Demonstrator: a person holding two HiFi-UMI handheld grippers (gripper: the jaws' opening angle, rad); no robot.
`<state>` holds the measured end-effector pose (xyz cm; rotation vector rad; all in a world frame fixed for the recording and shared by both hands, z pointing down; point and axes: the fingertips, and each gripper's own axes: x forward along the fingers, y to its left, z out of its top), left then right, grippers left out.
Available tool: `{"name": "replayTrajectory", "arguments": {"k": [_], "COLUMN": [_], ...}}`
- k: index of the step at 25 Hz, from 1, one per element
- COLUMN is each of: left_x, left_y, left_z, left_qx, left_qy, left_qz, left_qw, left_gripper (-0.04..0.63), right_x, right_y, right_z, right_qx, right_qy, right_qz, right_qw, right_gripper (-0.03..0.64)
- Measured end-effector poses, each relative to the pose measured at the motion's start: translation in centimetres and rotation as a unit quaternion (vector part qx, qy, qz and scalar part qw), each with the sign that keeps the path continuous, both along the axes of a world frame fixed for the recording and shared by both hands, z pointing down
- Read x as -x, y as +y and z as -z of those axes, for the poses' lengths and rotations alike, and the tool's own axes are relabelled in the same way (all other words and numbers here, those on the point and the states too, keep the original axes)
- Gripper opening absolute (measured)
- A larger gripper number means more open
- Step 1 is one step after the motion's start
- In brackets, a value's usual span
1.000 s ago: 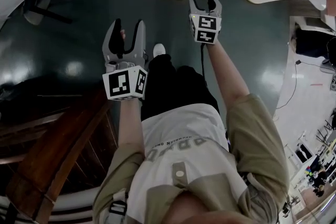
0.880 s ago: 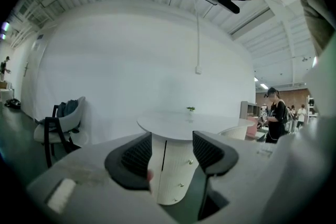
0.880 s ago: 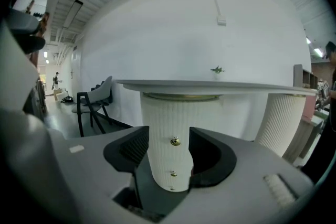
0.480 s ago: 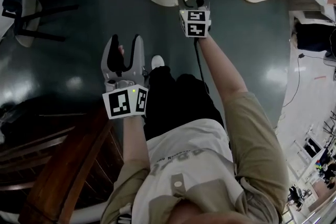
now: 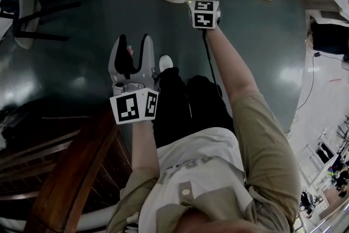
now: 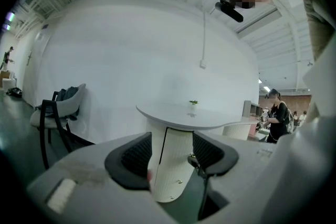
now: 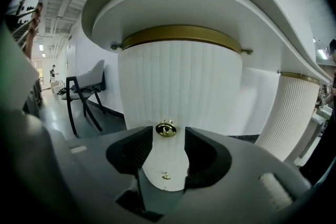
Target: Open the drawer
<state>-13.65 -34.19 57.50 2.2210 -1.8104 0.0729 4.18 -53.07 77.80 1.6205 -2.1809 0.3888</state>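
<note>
Presently: right hand-held gripper (image 7: 168,135) released, jaws just closing, small round brass knob (image 7: 166,129) just beyond their tips, ungripped. Left hand-held gripper (image 5: 134,43) released, empty. Risk: early closure slips off knob.

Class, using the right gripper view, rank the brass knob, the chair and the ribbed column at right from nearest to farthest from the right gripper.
1. Brass knob: centre, at the tips of the right gripper, whose jaws have just been closing but do not yet press it.
2. Ribbed column: to the right, farther back.
3. Chair: far left by the wall, farthest.
</note>
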Motion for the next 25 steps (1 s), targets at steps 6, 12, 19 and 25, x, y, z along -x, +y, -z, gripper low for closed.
{"name": "replayTrajectory", "arguments": {"k": [6,12,19,25], "left_x": [-0.4,-0.4,-0.7,-0.6], "left_y": [-0.3,-0.4,0.6,1.7], "left_z": [-0.5,-0.3,0.4,0.7], "left_qx": [0.003,0.003,0.002,0.003], "left_qy": [-0.005,-0.01,-0.01,-0.013], "left_qz": [-0.003,-0.006,-0.003,-0.001], "left_qw": [1.0,0.9999,0.9999,0.9999], "left_gripper": [0.256,0.256,0.256,0.256], "right_x": [0.7,0.5,0.2,-0.1], "right_y": [-0.2,-0.1,0.8,2.3], "right_z": [0.5,0.6,0.3,0.1], "right_qx": [-0.008,-0.007,0.009,0.013], "right_qy": [0.0,-0.005,0.004,0.012], "right_qz": [0.015,0.014,0.018,0.022], "right_qw": [1.0,1.0,1.0,1.0], "right_gripper": [0.121,0.114,0.109,0.109]}}
